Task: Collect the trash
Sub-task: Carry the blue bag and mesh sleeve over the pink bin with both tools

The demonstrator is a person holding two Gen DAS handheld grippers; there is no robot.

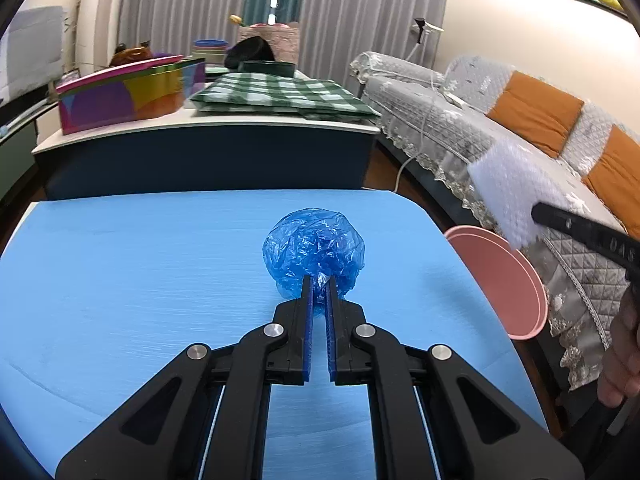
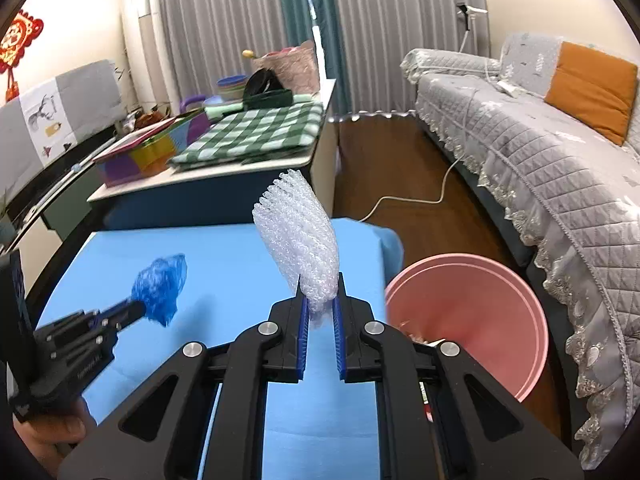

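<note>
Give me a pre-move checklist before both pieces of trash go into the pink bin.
1. Left gripper shut on the blue plastic bag: ok, the pads pinch its lower edge.
2. Right gripper shut on the bubble wrap: ok, it stands up from the closed pads.
3. Both pieces lifted off the blue table: ok in the right wrist view; the bag casts a shadow below it.
4. Pink bin open and reachable: ok, it sits beside the table's right edge, mouth unobstructed.
5. Room left in the bin: cannot tell, only a few scraps show at its near edge.
6. White cord on the floor clear of the bin: ok.
</note>
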